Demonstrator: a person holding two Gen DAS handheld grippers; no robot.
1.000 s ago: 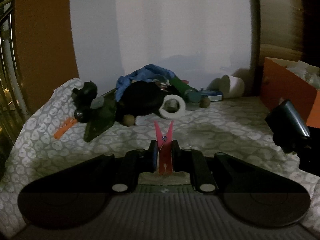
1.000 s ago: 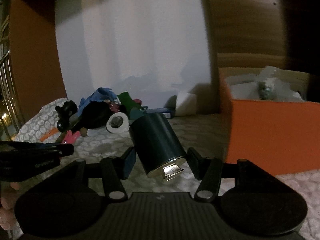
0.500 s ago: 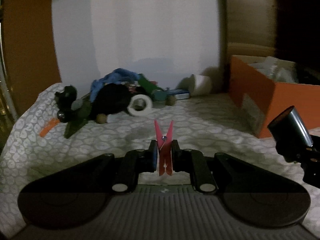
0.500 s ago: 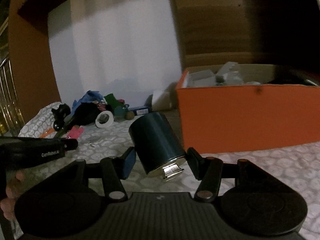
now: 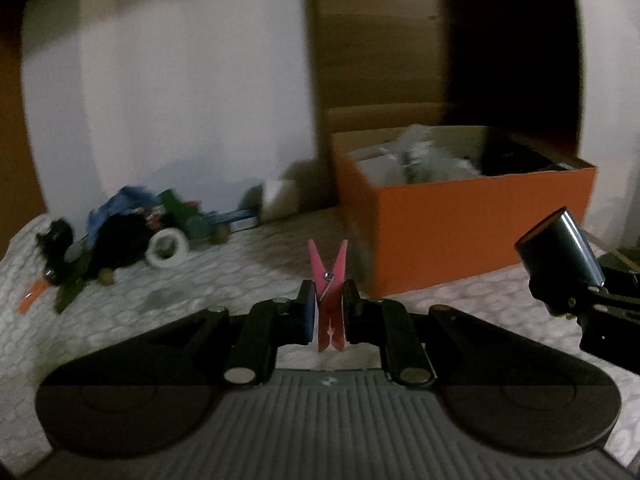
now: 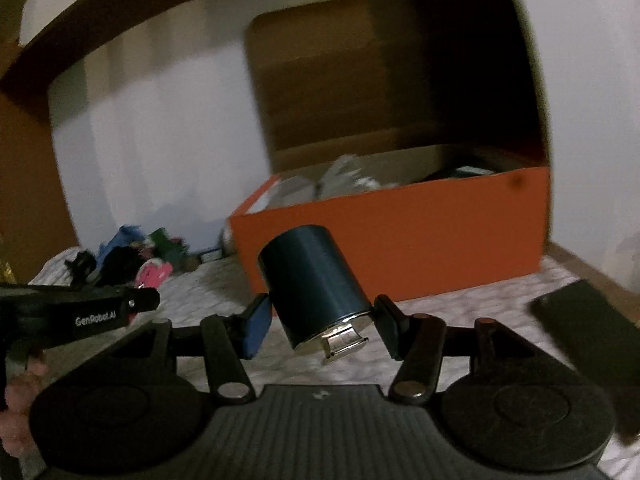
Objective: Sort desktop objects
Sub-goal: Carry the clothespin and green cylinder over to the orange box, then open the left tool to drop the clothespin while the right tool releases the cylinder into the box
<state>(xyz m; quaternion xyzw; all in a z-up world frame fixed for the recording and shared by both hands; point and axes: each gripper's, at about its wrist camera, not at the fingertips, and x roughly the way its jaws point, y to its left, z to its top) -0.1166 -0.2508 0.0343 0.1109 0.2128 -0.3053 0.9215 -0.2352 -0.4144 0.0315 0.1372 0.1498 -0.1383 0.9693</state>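
My left gripper (image 5: 327, 312) is shut on a pink clothespin (image 5: 329, 292), held upright above the patterned cloth (image 5: 248, 272). My right gripper (image 6: 320, 320) is shut on a dark teal cylindrical container (image 6: 314, 284) with a shiny metal base, tilted; it also shows at the right in the left wrist view (image 5: 560, 248). An open orange box (image 5: 472, 224) with white and dark items inside stands ahead, large in the right wrist view (image 6: 420, 240). The left gripper shows at the left of the right wrist view (image 6: 140, 304).
A pile of objects lies at the far left by the white wall: blue cloth (image 5: 120, 204), black item (image 5: 116, 240), white tape roll (image 5: 167, 247), green items (image 5: 176, 208), orange strip (image 5: 34, 292). A dark flat object (image 6: 596, 332) lies at right.
Both grippers have swung right and away from the pile, carrying the clothespin and the container. The orange box now sits more central and fuller in both views.
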